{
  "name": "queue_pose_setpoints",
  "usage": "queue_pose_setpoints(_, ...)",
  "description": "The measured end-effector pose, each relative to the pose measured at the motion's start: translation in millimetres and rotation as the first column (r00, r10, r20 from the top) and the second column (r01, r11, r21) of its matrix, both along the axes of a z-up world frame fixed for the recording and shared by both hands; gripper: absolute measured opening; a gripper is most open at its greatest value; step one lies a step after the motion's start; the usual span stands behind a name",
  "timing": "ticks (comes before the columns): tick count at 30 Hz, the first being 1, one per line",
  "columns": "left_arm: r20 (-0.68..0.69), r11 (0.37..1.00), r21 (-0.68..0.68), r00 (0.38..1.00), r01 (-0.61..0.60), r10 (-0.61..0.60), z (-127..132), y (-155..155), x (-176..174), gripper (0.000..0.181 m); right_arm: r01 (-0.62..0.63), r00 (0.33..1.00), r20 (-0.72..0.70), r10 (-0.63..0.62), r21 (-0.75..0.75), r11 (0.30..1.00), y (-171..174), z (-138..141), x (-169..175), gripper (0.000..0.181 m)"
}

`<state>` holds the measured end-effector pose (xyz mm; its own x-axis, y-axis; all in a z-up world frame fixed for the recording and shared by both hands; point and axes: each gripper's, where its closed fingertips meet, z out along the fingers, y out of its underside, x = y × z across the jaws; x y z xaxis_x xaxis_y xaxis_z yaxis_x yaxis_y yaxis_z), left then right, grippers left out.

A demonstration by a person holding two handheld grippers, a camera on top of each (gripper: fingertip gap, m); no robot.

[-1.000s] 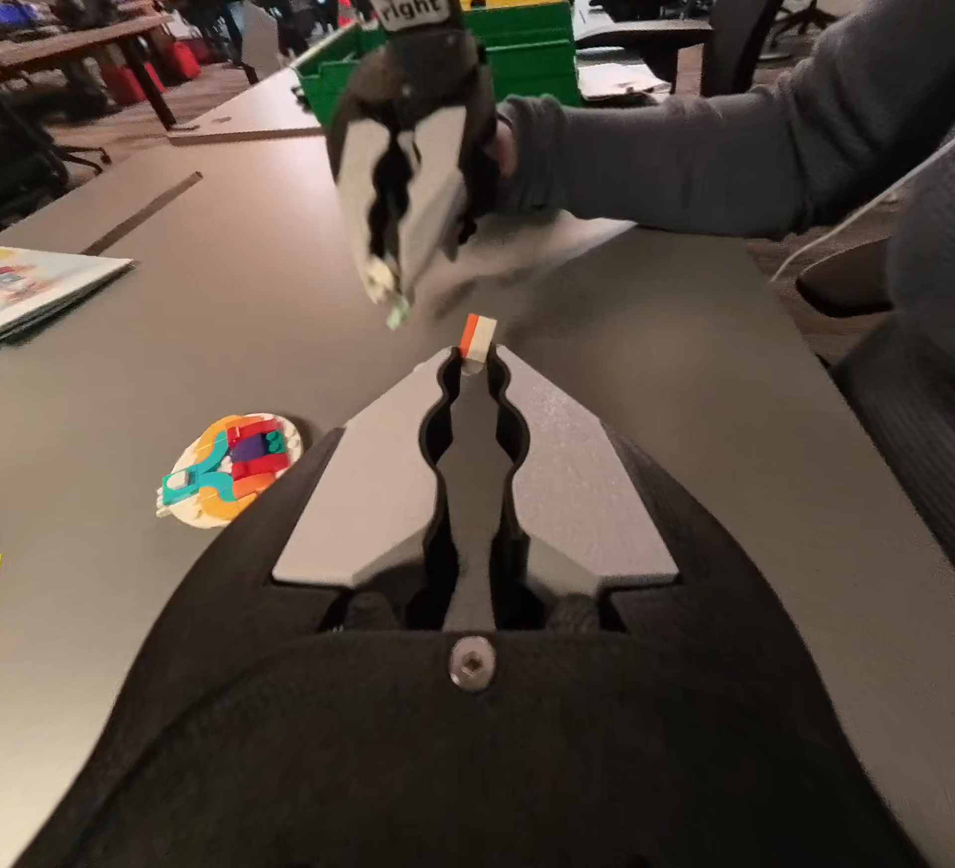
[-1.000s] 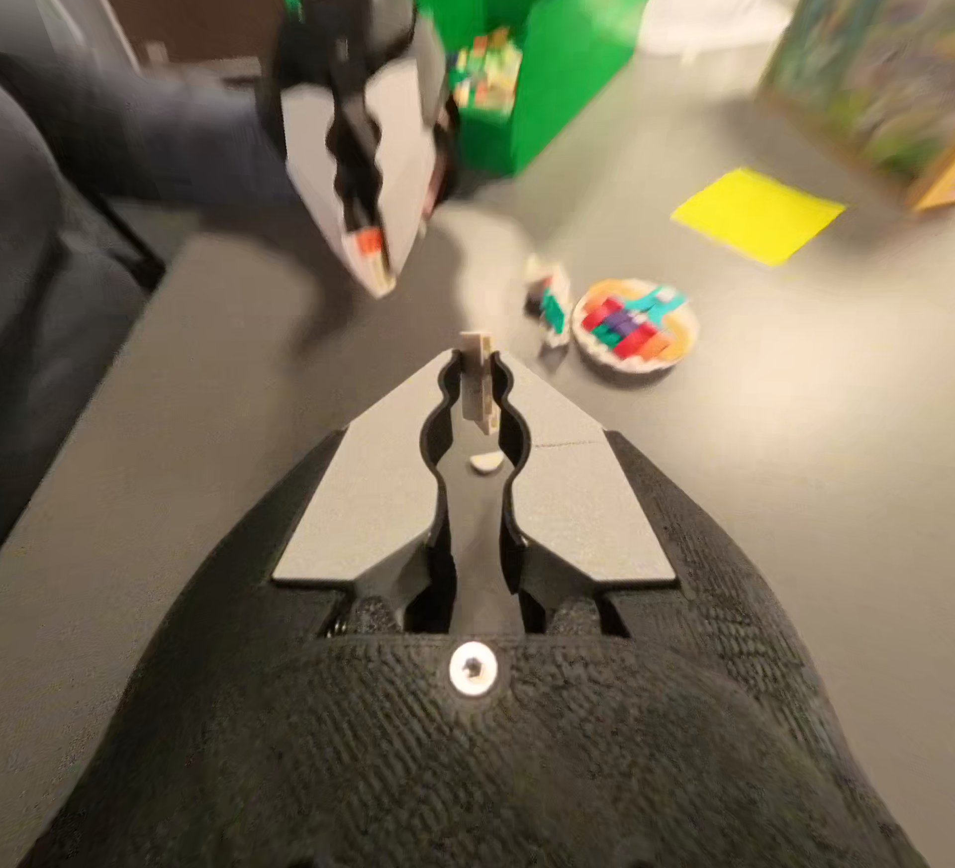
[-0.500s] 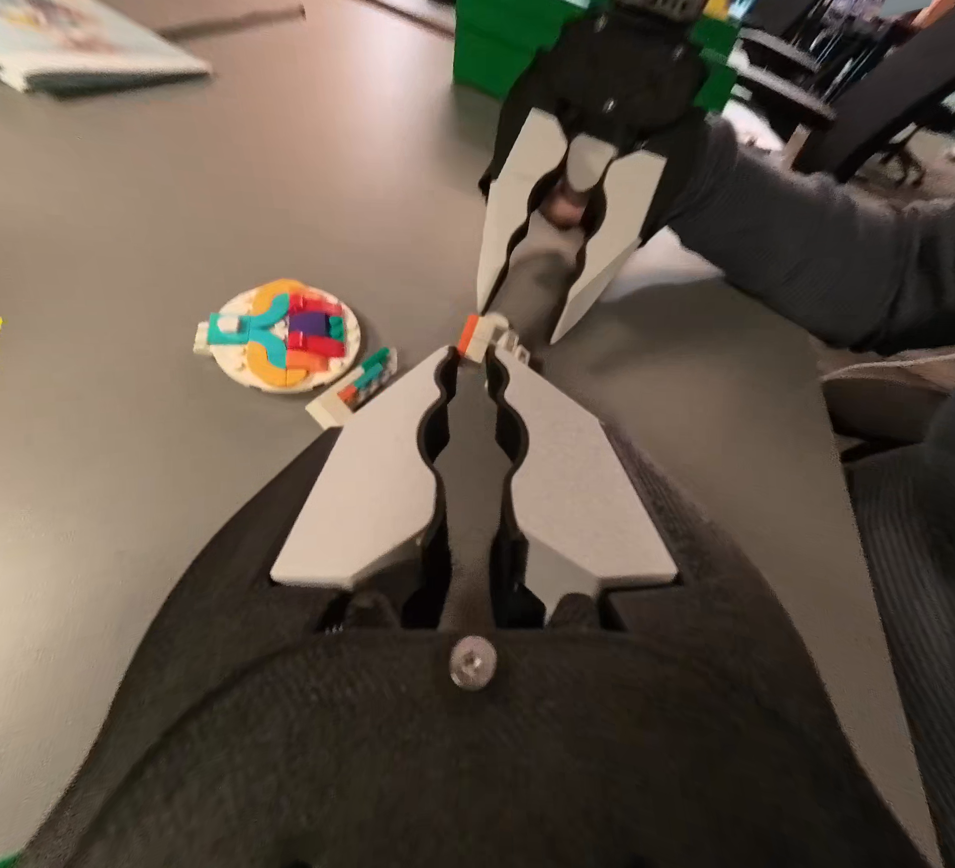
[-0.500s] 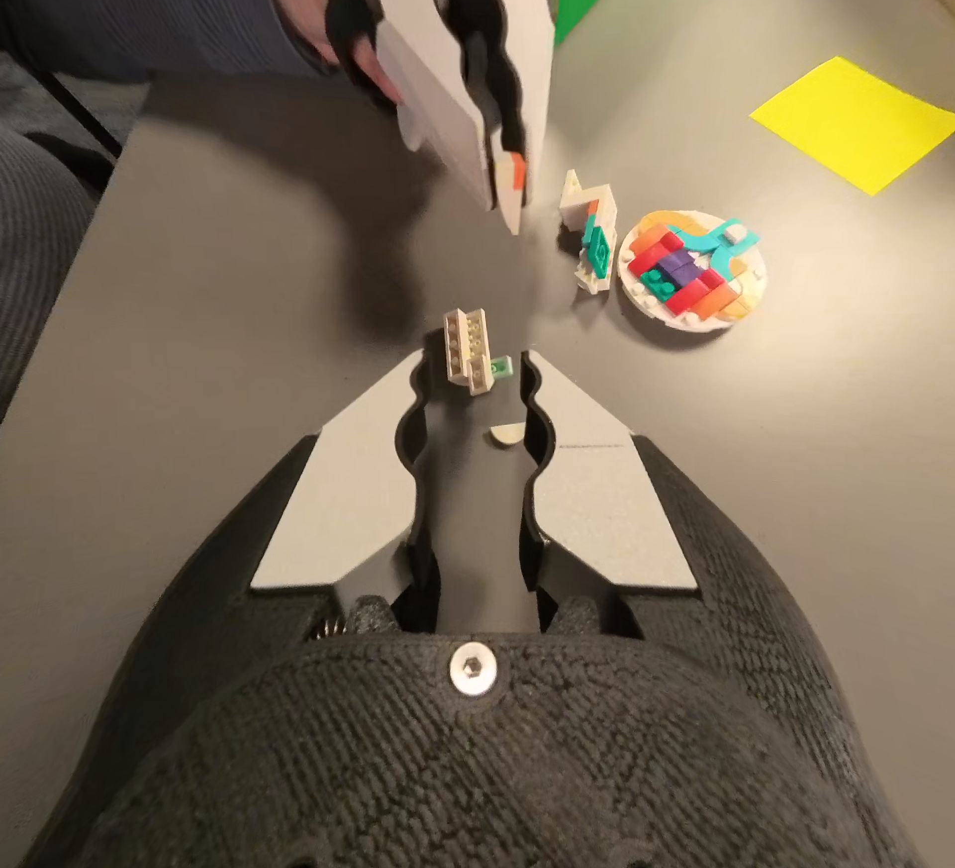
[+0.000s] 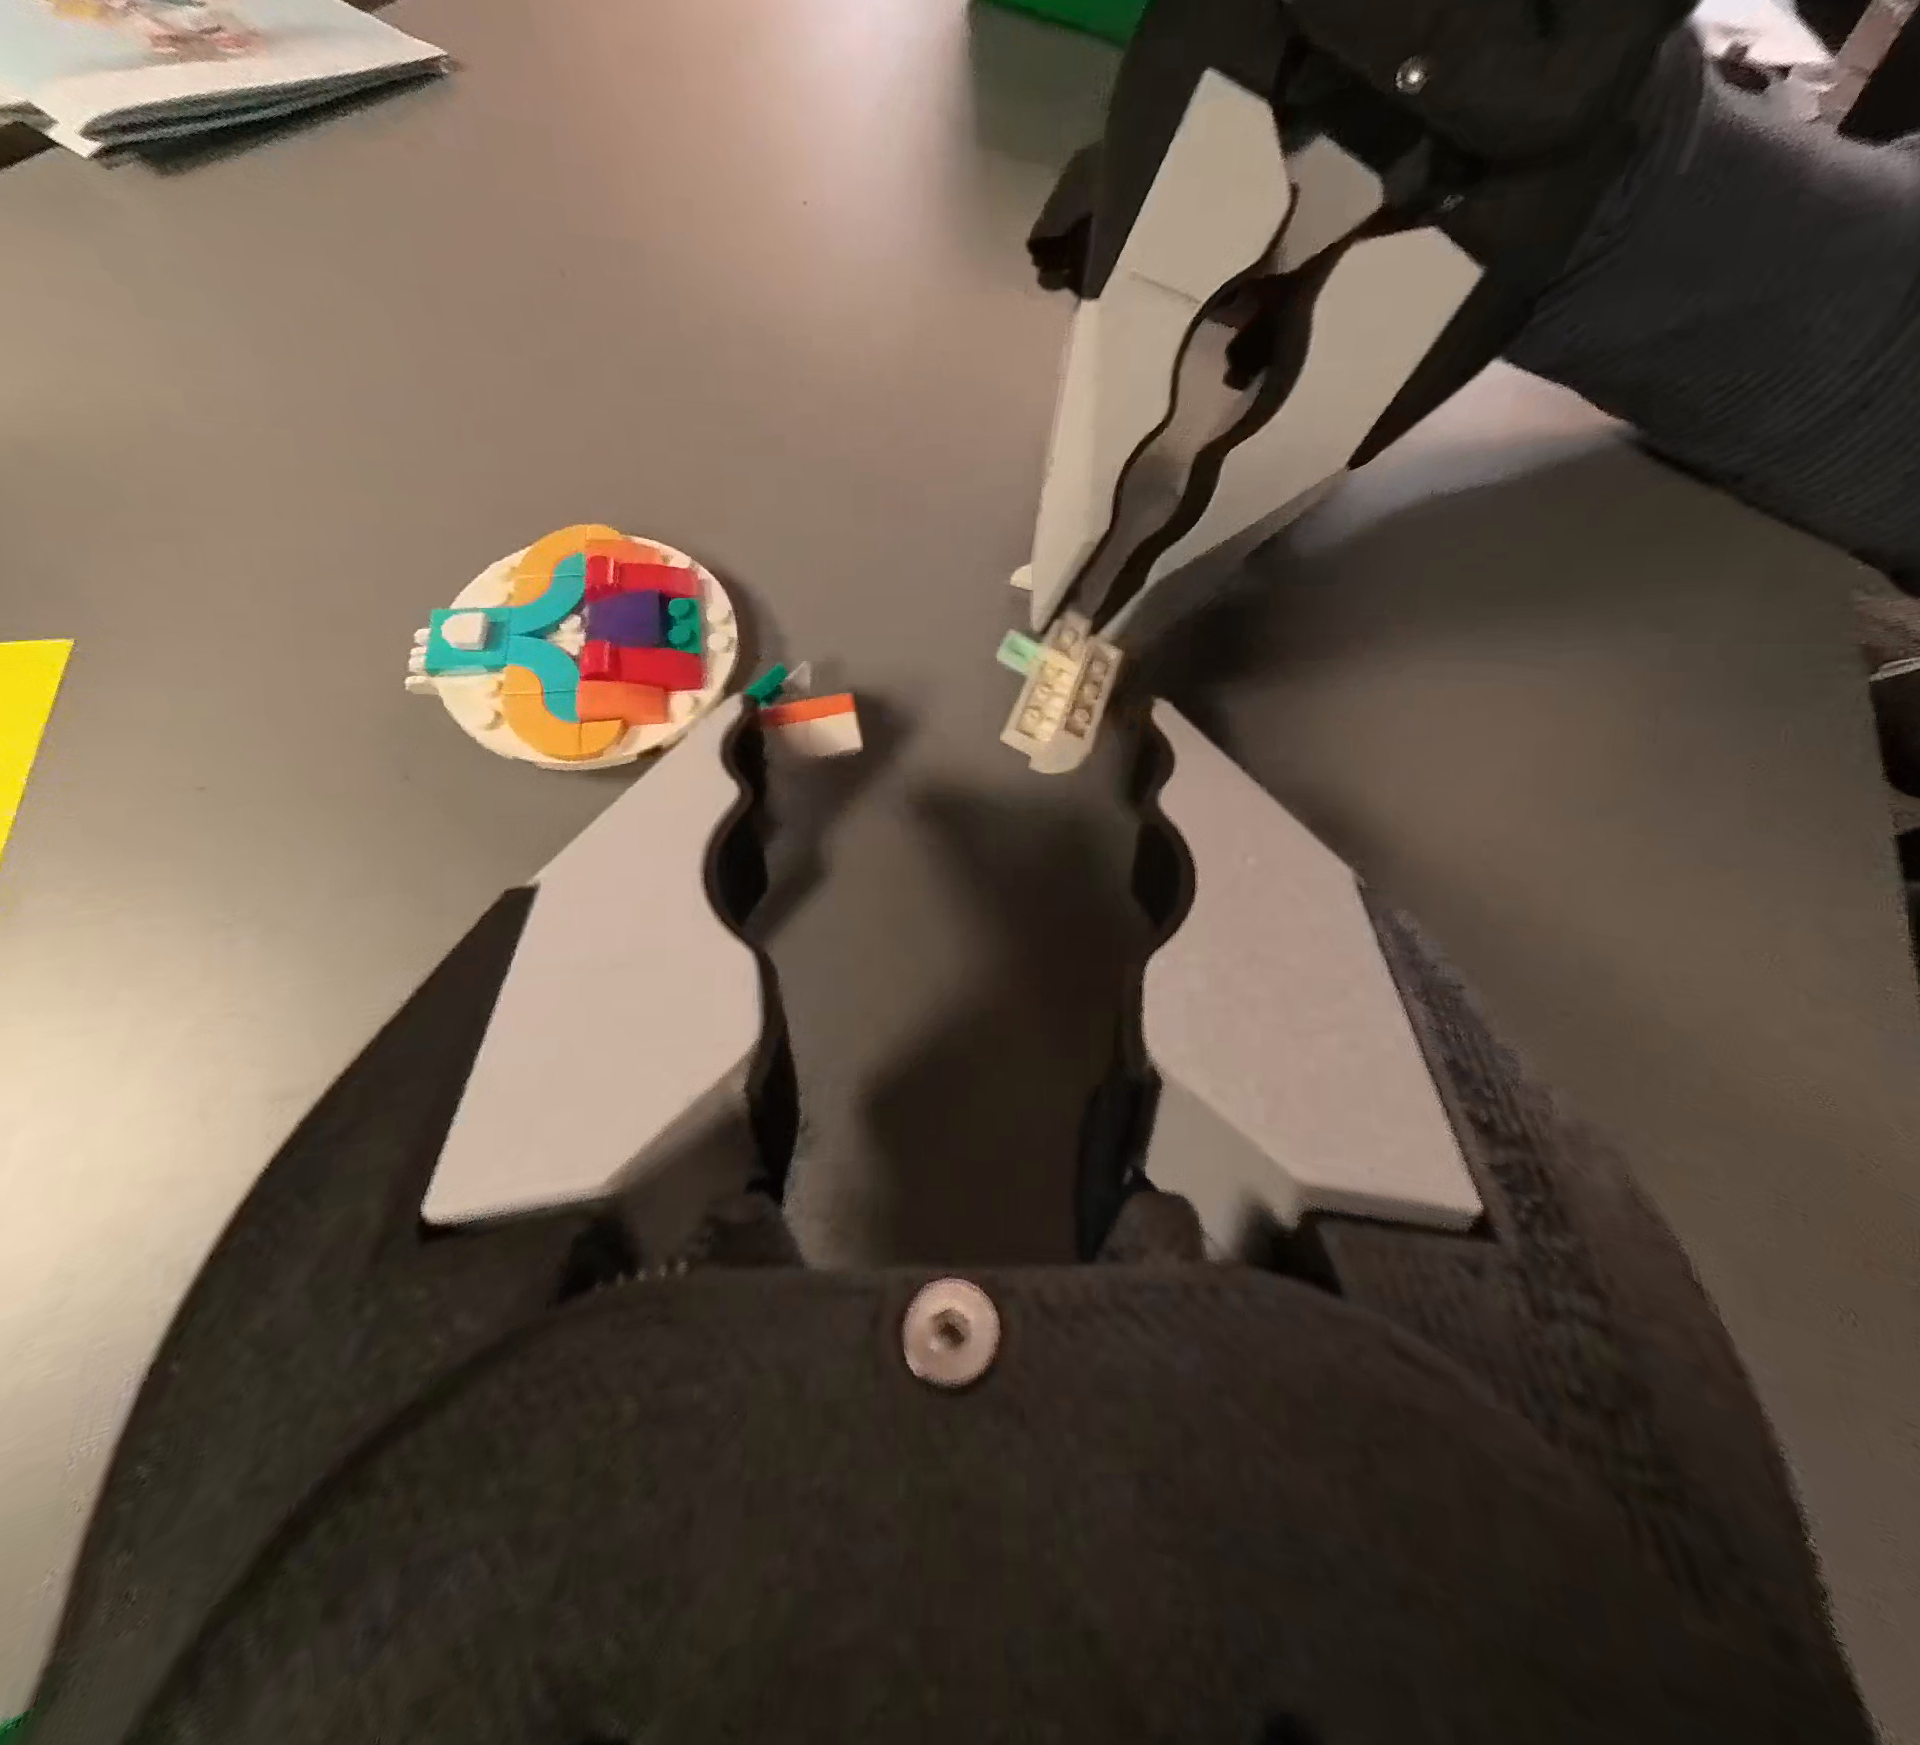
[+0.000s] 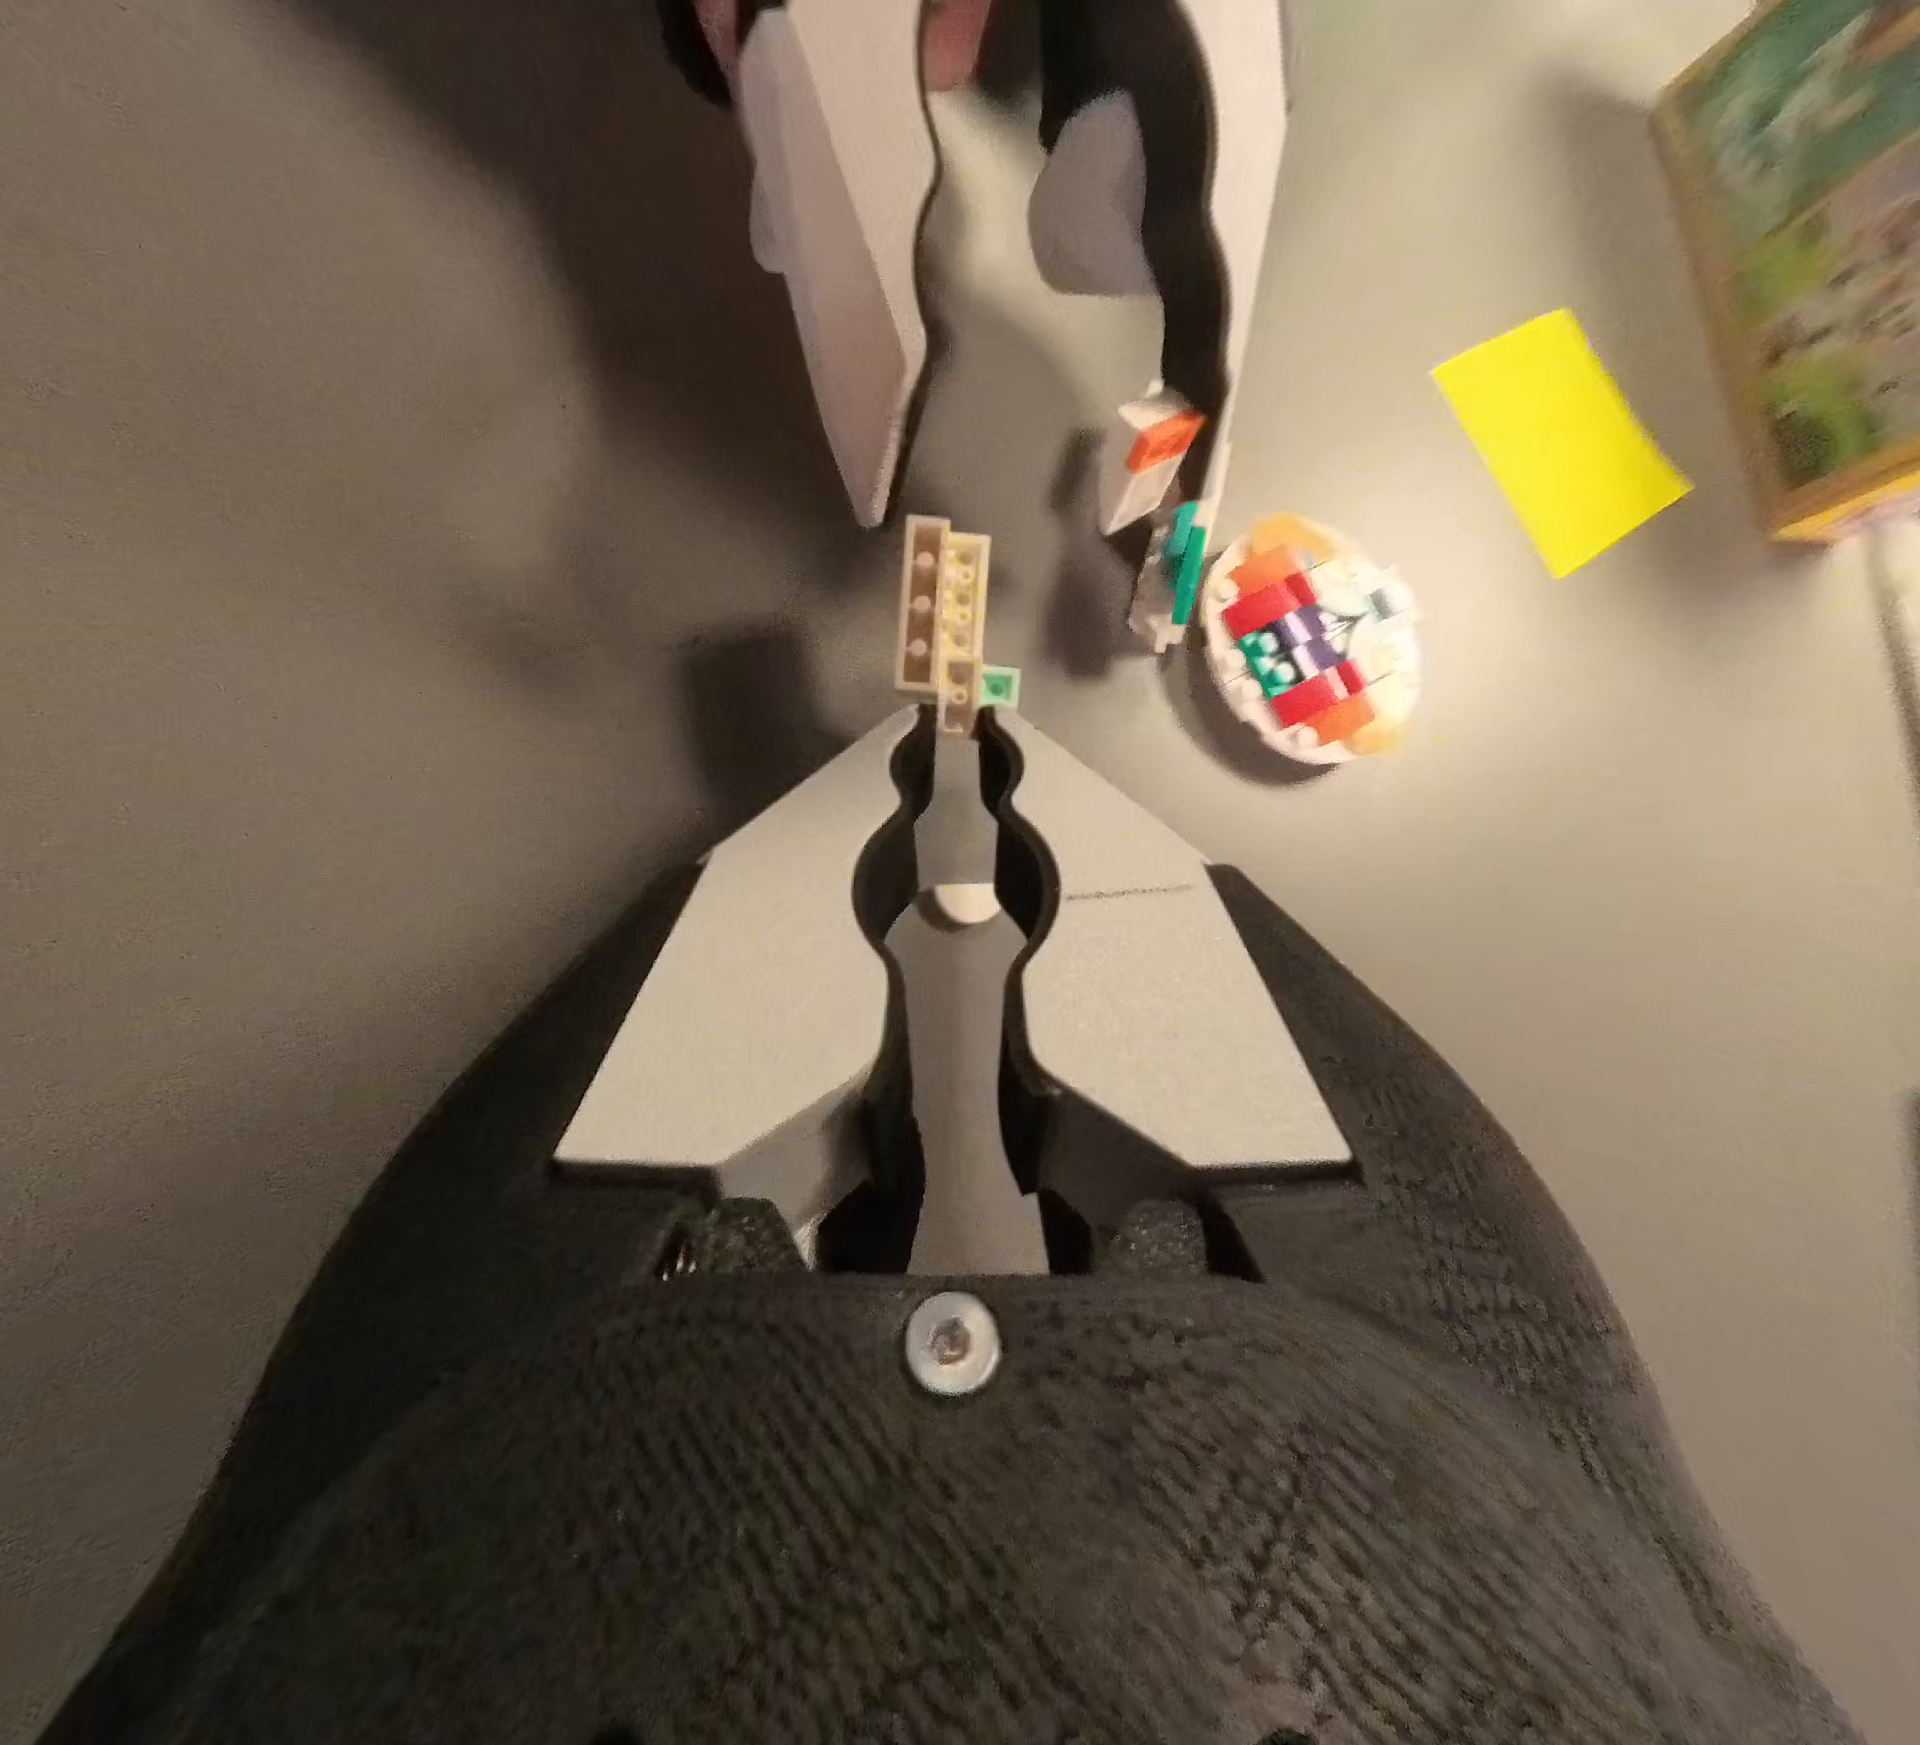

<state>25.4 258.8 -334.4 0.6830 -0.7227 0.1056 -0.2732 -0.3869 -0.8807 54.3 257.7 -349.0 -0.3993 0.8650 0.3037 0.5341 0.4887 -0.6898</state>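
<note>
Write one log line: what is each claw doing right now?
left gripper: open, beside orange-white piece | right gripper: shut on tan brick piece | round colourful model: on table

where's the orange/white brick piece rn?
Left wrist view: the orange-and-white piece lies on the grey table beside the left fingertip of the open left gripper, just right of the round colourful brick plate.

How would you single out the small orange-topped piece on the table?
On the grey table, find the round colourful brick plate. Just right of it, by a tiny teal bit, lies the white wedge with an orange top. The tan brick cluster farther right has no orange.
</note>
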Motion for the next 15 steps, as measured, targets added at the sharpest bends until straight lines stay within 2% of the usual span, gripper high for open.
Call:
queue_pose_setpoints(6, 0.079, 0.985, -0.174, 0.997, 0.002, 0.012, -10, -4, 0, 0.068, 0.009, 0.995, -0.102, 0.017, 0.253, 0.967, 10, 14, -6, 0.005)
queue_pose_setpoints(9, 0.138, 0.969, -0.248, 0.99, 0.011, 0.024, -11, -6, 2, 0.073, 0.022, 0.99, -0.138, 0.031, 0.363, 0.932, 14, 19, -9, 0.005)
queue_pose_setpoints(11, 0.054, 0.966, -0.255, 0.997, -0.036, 0.051, -19, -4, -4, 0.08, 0.026, 0.99, -0.136, 0.034, 0.418, 0.908, 17, 19, -9, 0.005)
queue_pose_setpoints(13, -0.056, 0.969, -0.235, 0.996, -0.083, 0.071, -25, -4, -8, 0.079, 0.029, 0.989, -0.14, 0.039, 0.453, 0.891, 18, 20, -10, 0.005)
queue_pose_setpoints(15, -0.123, 0.976, -0.201, 0.99, -0.088, 0.064, -27, -5, -7, 0.081, 0.041, 0.985, -0.165, 0.044, 0.477, 0.878, 18, 24, -11, 0.005)
